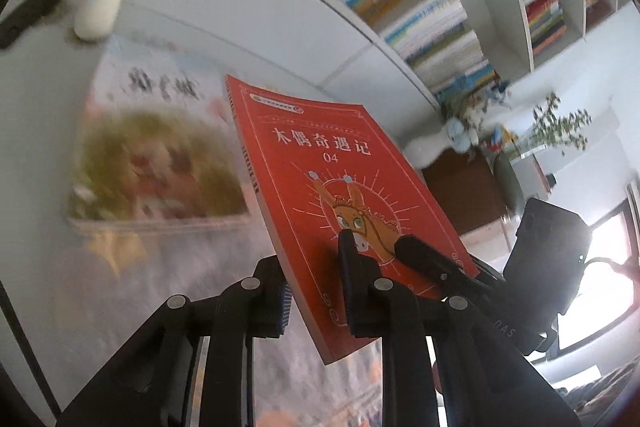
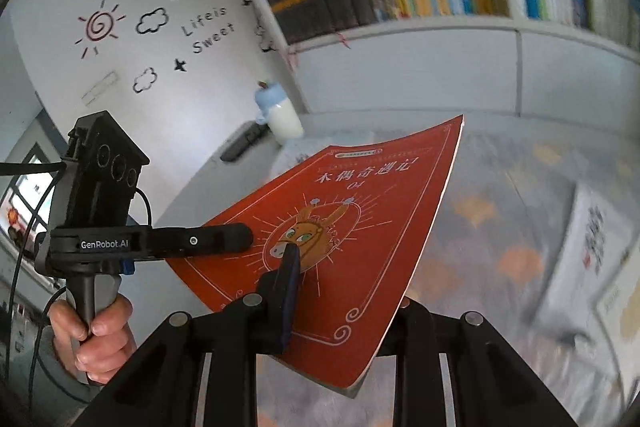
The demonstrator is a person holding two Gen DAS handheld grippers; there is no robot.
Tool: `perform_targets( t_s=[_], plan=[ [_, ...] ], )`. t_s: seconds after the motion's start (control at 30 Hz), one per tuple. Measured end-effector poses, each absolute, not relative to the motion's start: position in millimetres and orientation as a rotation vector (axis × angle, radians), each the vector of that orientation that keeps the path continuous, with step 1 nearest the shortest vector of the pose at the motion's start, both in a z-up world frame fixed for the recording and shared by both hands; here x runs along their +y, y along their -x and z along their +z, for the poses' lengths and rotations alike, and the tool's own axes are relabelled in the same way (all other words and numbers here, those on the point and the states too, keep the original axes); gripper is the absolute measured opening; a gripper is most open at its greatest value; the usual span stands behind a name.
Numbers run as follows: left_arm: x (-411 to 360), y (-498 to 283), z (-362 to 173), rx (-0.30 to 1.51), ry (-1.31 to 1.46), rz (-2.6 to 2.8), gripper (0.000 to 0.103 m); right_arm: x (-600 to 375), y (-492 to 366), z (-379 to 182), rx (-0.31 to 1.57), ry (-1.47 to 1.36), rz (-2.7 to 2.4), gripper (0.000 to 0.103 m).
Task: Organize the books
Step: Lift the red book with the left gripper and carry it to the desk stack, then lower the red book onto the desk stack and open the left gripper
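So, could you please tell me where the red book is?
The red book is off the table, clamped between both grippers' fingers, in front of the bookshelf.

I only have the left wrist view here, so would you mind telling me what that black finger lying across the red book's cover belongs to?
Observer: It is the right gripper, clamped on the red book; in its own view one finger lies on the cover and the other goes under the book.
Operator: Thank you. Is the left gripper visible from over there?
Observer: Yes, the left gripper comes in from the left, with a person's hand around its handle.
Operator: And what is beyond the bottle?
Observer: Behind the bottle the white wall carries sun and cloud decals and the words "Life is Sweet".
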State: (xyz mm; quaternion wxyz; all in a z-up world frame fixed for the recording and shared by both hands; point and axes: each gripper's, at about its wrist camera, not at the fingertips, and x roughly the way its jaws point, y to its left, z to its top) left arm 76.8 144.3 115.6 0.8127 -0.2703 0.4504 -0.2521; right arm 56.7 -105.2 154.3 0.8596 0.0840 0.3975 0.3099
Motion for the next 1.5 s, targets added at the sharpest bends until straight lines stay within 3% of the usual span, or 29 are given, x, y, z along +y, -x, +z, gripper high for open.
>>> perform_targets(
  t_s=[0.33, 0.97, 1.1, 1.13, 1.5],
  plan=[
    [209.5, -119.4, 107.5, 0.916, 0.605, -0.414, 0.016, -30.4, -125.0, 152.0, 0.832, -0.071, 0.750, 0.025],
    [239.9, -153.5, 36.4, 1.056, 0.669, -0.287, 0.020, 14.7, -195.0, 67.1, 1.038, -0.128, 0.785, 0.026],
    [255.0, -144.0, 31.3, 1.043, 0.746, -0.262, 0.021, 19.2, -198.3, 51.1, 1.106, -0.149, 0.795, 0.040],
    [258.6, -140.5, 33.0, 1.039, 0.742, -0.253, 0.021, 18.2, -197.1, 52.2, 1.114, -0.150, 0.806, 0.050],
    [240.2, -111.6, 56.2, 1.072, 0.585, -0.203, 0.024, -95.8, -127.2, 54.0, 1.114, -0.047, 0.503, 0.054]
  ],
)
